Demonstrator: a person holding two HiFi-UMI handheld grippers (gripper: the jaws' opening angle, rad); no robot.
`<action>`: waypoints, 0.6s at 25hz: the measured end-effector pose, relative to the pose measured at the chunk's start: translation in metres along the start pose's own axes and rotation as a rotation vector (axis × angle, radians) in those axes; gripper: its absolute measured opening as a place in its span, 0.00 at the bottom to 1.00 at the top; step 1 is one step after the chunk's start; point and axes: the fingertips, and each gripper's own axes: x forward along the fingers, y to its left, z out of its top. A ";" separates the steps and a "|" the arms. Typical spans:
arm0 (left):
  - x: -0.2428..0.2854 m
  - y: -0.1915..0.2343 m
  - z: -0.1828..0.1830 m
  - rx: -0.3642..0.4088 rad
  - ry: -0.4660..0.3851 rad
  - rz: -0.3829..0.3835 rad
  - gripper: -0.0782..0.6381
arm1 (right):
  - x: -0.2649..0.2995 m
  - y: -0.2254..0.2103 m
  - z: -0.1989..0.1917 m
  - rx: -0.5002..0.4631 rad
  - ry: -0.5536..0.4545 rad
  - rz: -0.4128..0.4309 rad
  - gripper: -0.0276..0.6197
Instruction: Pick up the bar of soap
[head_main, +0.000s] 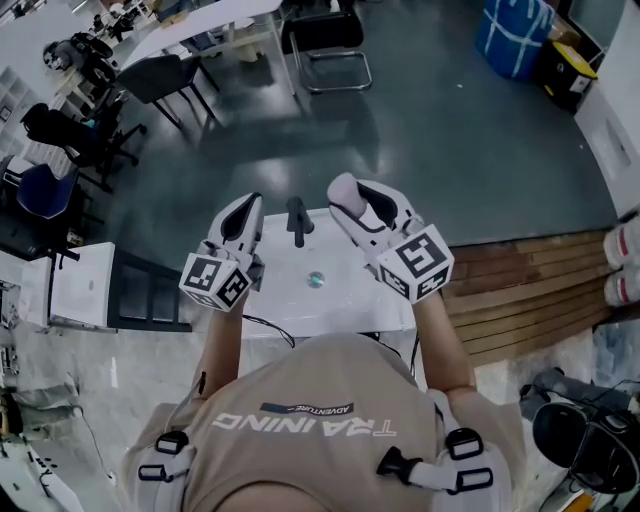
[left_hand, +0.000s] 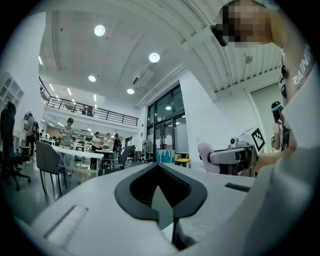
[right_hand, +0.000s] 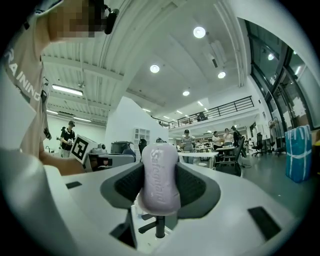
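Right gripper (head_main: 350, 196) was clamped on the bar of soap (right_hand: 160, 180), one jaw pad pressing each side. The soap was pale lilac and stood on end between the pads, with its embossed lettering facing the right gripper view. It was up in the air, touching nothing but the pads. In the head view the soap sat at about 1 o'clock from the drain (head_main: 316, 279) of the white sink (head_main: 350, 305), just right of the black faucet (head_main: 298, 220) (faucet at 11 o'clock from the drain). Left gripper (left_hand: 159, 167) had its jaws closed tip to tip with nothing between them, and it hung at about 9 o'clock from the drain, near the sink's left edge. The two grippers were side by side, close but apart, both pointing toward 12 o'clock. The person's forearms were bare.
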 end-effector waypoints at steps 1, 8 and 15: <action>0.000 -0.001 0.000 0.001 0.001 -0.003 0.10 | -0.001 0.000 0.002 0.000 0.000 -0.002 0.35; 0.001 -0.002 -0.006 0.000 0.010 -0.017 0.10 | -0.005 0.004 0.009 -0.013 -0.004 -0.011 0.35; 0.002 -0.002 -0.010 -0.009 0.018 -0.018 0.10 | -0.005 0.006 0.003 -0.007 0.015 -0.008 0.35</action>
